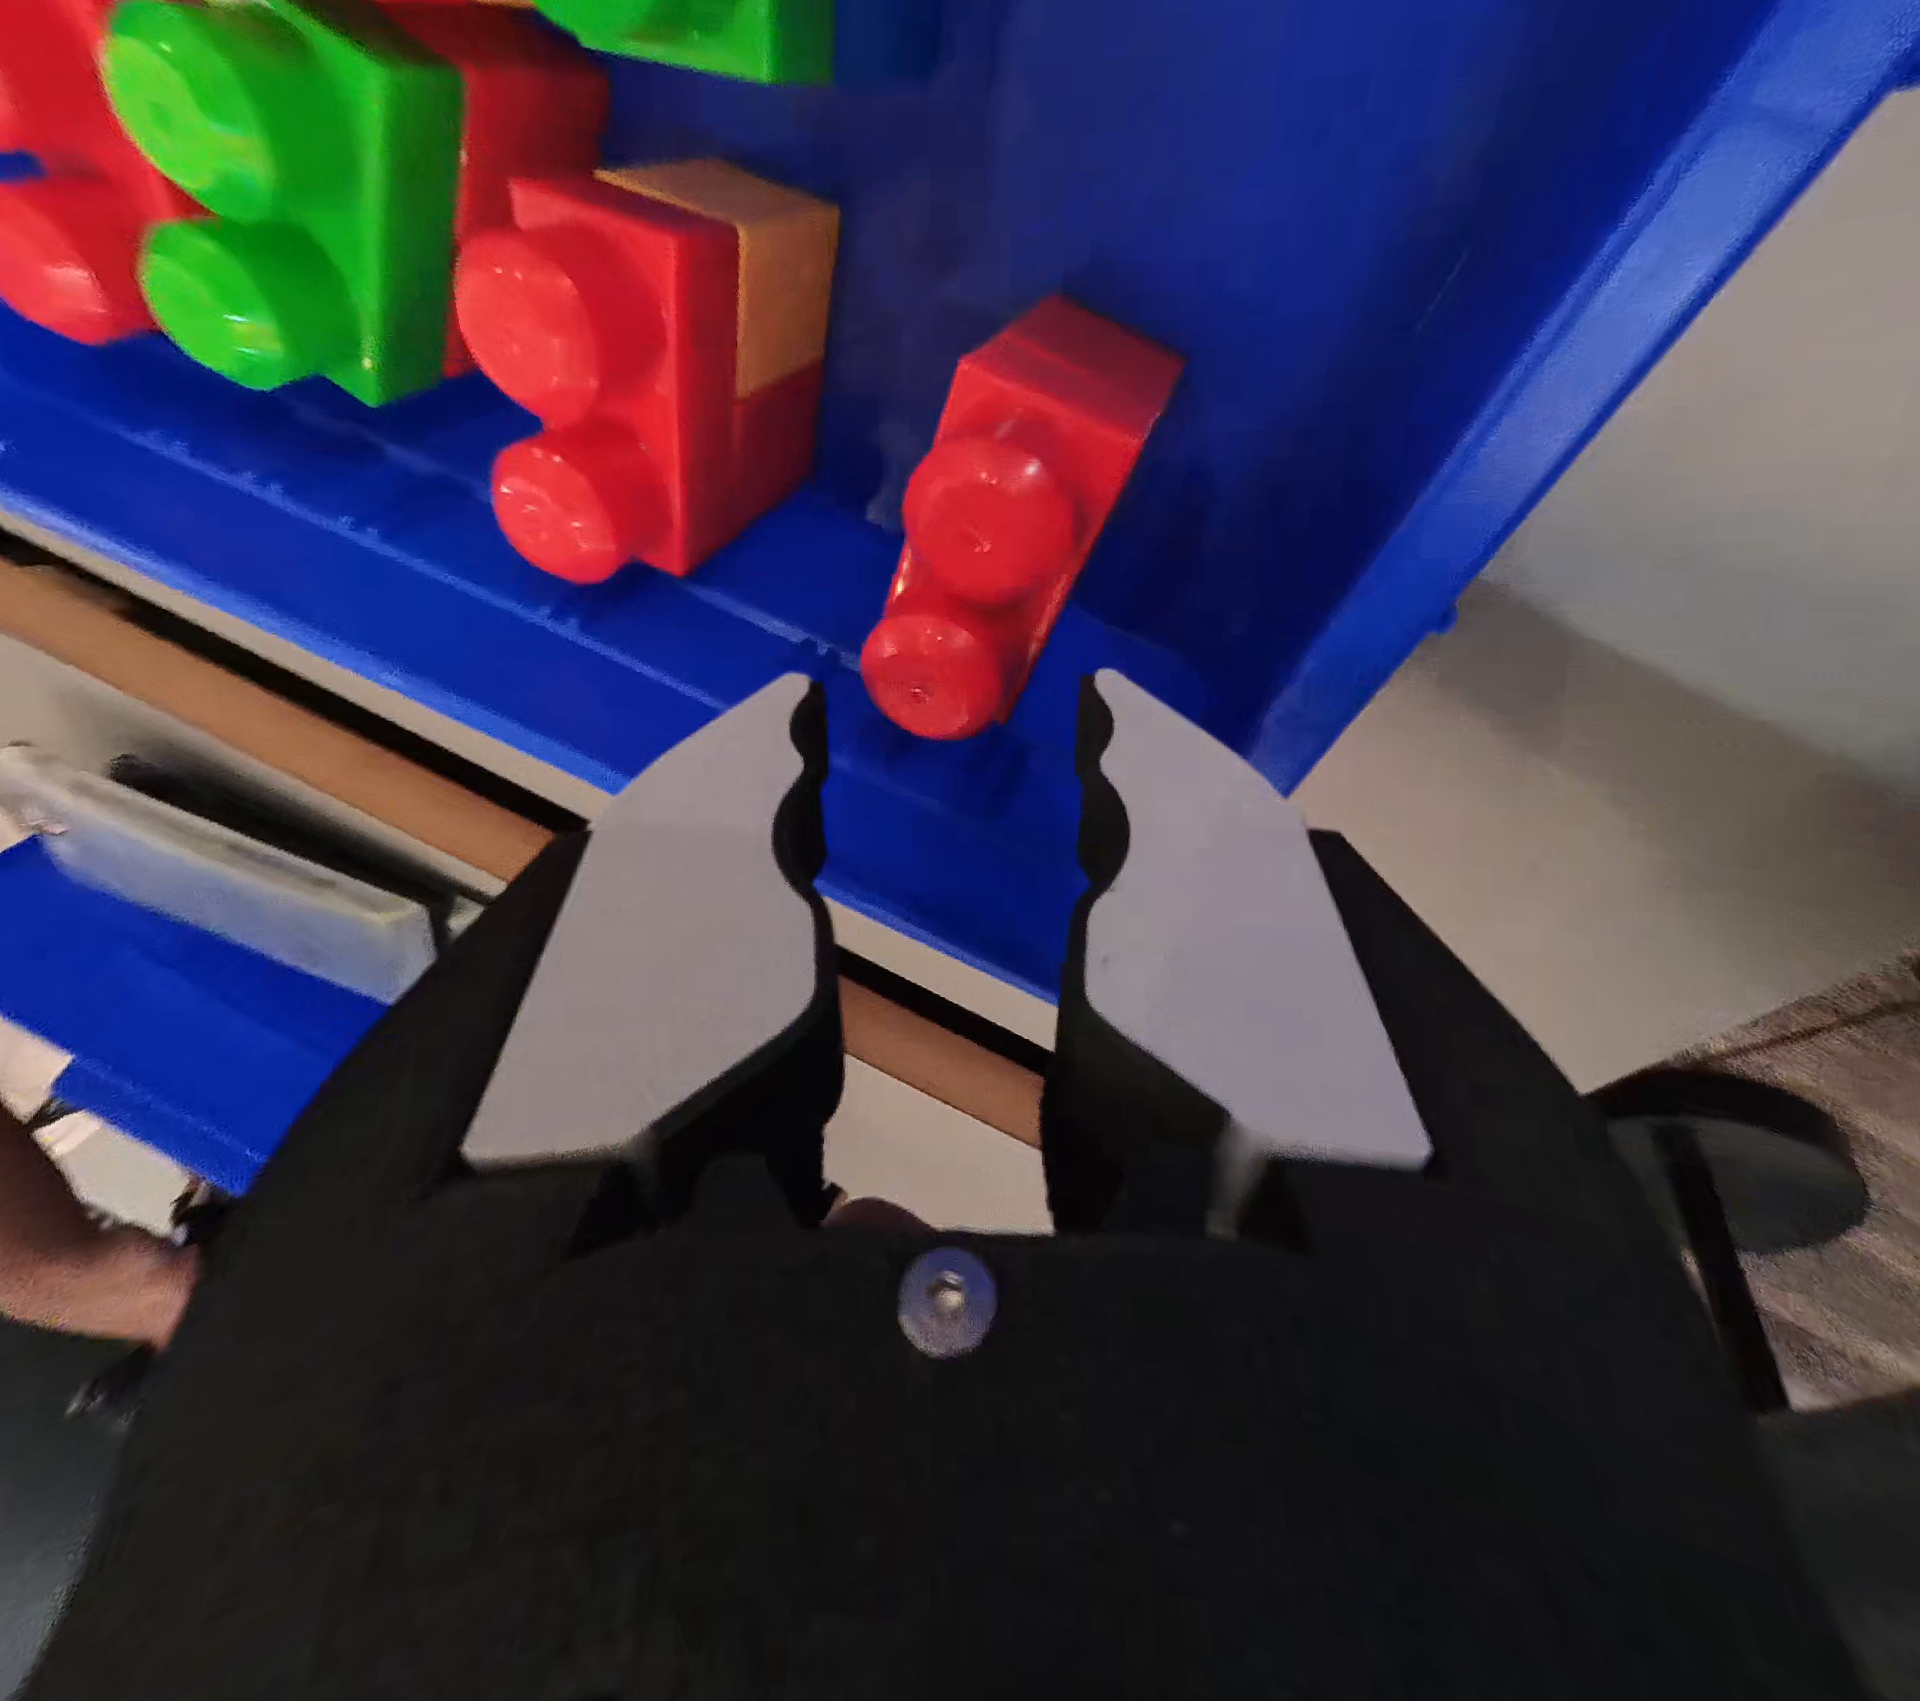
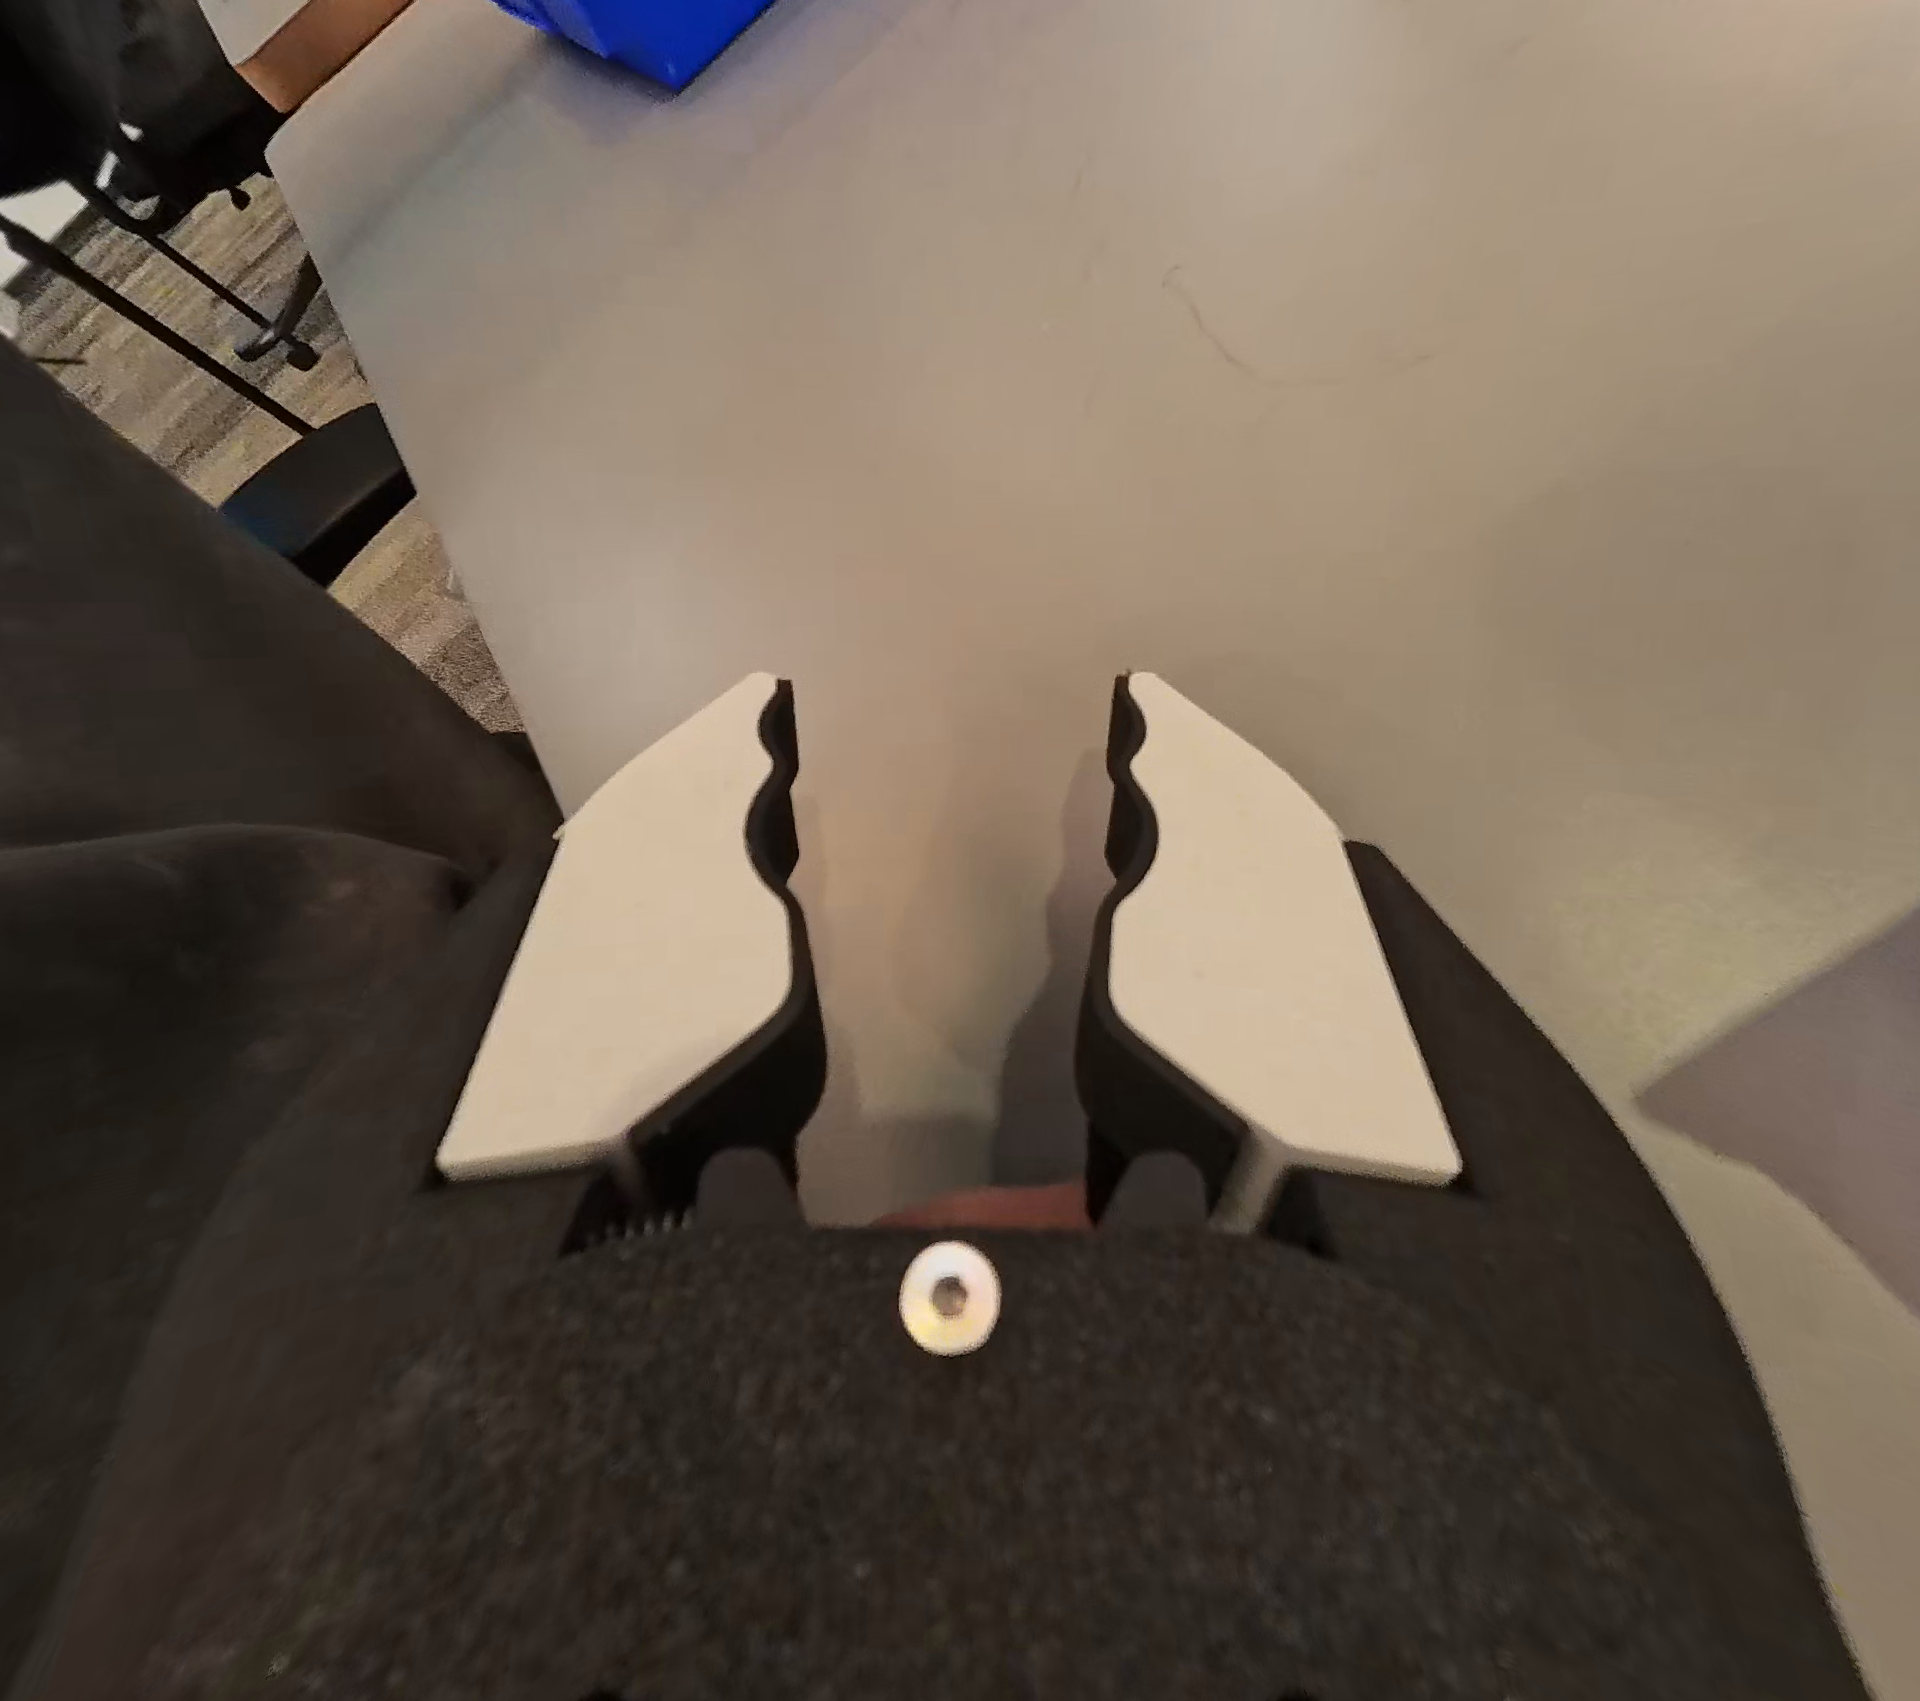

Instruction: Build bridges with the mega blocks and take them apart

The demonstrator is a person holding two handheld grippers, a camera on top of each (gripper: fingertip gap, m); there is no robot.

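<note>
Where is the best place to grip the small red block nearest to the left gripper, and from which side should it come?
Probably grip the small red block across its flat body sides, straight from the open left gripper. The two round studs face it and would likely slip.

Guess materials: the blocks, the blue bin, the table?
Blocks: likely moulded plastic, glossy; highlights on the rounded studs. Bin: probably hard plastic, smooth with a slight sheen and moulded ribs. Table: unclear, matte grey, maybe laminate; faint scuffs.
</note>
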